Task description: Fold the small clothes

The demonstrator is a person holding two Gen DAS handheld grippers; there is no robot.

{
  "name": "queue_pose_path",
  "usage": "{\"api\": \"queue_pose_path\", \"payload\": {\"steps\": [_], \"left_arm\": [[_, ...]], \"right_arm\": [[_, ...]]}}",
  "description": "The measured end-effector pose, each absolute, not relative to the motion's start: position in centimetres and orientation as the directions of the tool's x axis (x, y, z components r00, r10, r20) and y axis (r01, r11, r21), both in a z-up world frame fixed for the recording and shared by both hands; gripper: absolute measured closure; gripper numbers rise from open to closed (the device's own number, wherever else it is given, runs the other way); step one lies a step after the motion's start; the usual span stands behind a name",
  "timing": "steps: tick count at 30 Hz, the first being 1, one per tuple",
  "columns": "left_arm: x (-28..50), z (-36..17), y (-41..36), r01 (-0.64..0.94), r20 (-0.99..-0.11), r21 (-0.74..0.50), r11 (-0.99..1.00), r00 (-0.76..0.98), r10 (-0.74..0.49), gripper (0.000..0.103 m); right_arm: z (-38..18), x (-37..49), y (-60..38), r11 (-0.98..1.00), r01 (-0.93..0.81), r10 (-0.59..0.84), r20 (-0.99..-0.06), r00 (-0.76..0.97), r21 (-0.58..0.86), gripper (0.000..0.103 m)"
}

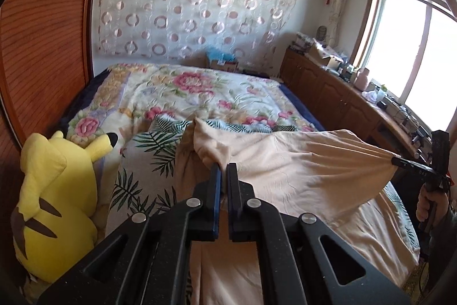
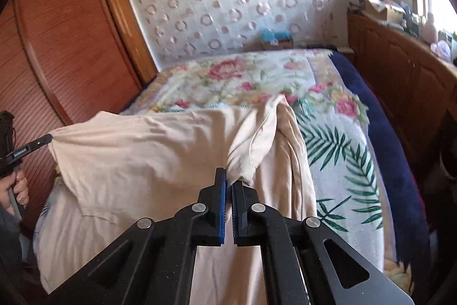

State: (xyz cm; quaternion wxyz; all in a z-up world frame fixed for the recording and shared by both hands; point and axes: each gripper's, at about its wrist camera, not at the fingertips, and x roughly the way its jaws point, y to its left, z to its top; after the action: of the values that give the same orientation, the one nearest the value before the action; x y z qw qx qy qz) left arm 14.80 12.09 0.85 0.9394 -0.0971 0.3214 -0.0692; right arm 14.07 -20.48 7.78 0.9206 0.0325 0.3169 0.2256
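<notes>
Left wrist view: the left gripper [image 1: 224, 170] is clenched on one corner of the garment [image 1: 300, 162], a pale peach piece of clothing, its jaws nearly together with bunched cloth between them. At the right edge of this view the right gripper [image 1: 395, 160] pinches the opposite corner, so that the upper hem runs taut between the two tools. The right hand [image 1: 428, 205] on its handle shows below.

Right wrist view: the right gripper [image 2: 230, 180] is likewise closed on a gathered fold of the garment [image 2: 137, 156], and the left gripper [image 2: 50, 137] appears at the far left, clamped on the other corner, with the left hand [image 2: 20, 187] beneath it.

Position of the garment: it is raised above the near end of the bed [image 1: 177, 87], its upper edge lifted and stretched, its lower part draped down onto the leaf-print sheet [image 1: 148, 142] that covers the bed's near end. A yellow plush [image 1: 57, 199] sits on the bed's left side, just beside the garment but not touching it as far as can be seen. The bed's far half, with the floral quilt, is bare of clothing.

Step in hand, as judged: spreading the garment, held by two corners, before a fold. The next move calls for both grips to stay firm and level while the stretched edge is carried over or laid flat on the bed; uneven tension would skew the fold line.
</notes>
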Motion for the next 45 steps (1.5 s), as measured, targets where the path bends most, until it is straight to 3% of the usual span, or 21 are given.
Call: {"api": "queue_pose_path", "payload": {"steps": [9,16,22,24,28,31,32,35,45], "left_arm": [[7.5,2.6,11.9,0.110,-0.566,-0.216,0.970,0.795,-0.216,0.099],[1.6,1.4,12.1,0.094,-0.584,-0.194,0.976,0.789,-0.192,0.099],[0.3,-2.5,11.7,0.049,-0.673,-0.122,0.991,0.730,-0.119,0.098],[0.6,-3.6,12.0,0.049,-0.700,-0.148,0.988,0.700,-0.139,0.095],[0.6,-3.9,12.4,0.043,-0.704,-0.166,0.985,0.694,-0.149,0.059],[0.2,-3.5,12.6,0.038,-0.694,-0.166,0.985,0.706,-0.144,0.044],[0.1,-3.3,12.5,0.034,-0.690,-0.158,0.987,0.711,-0.135,0.039],[0.3,-3.3,12.4,0.031,-0.685,-0.153,0.988,0.717,-0.129,0.034],[3.2,-4.9,11.6,0.030,-0.699,-0.133,0.991,0.705,-0.116,0.033]], "right_arm": [[10.6,3.7,-25.1,0.891,-0.432,0.438,-0.516,0.736,0.140,0.100],[11.5,-2.5,-27.4,0.903,-0.419,0.397,-0.551,0.734,0.093,0.100],[8.6,-3.7,-27.4,0.914,-0.394,0.360,-0.640,0.679,0.098,0.100],[6.6,-3.2,-26.7,0.920,-0.383,0.334,-0.685,0.648,0.086,0.100],[6.1,-2.1,-26.0,0.928,-0.372,0.284,-0.709,0.646,0.032,0.084],[7.3,-2.8,-26.3,0.931,-0.365,0.268,-0.682,0.680,0.002,0.065],[7.7,-3.2,-26.3,0.933,-0.360,0.264,-0.673,0.691,-0.003,0.063],[8.3,-3.5,-26.1,0.940,-0.341,0.241,-0.655,0.716,-0.027,0.060],[4.0,-1.5,-25.8,0.947,-0.321,0.253,-0.655,0.712,0.018,0.059]]}}
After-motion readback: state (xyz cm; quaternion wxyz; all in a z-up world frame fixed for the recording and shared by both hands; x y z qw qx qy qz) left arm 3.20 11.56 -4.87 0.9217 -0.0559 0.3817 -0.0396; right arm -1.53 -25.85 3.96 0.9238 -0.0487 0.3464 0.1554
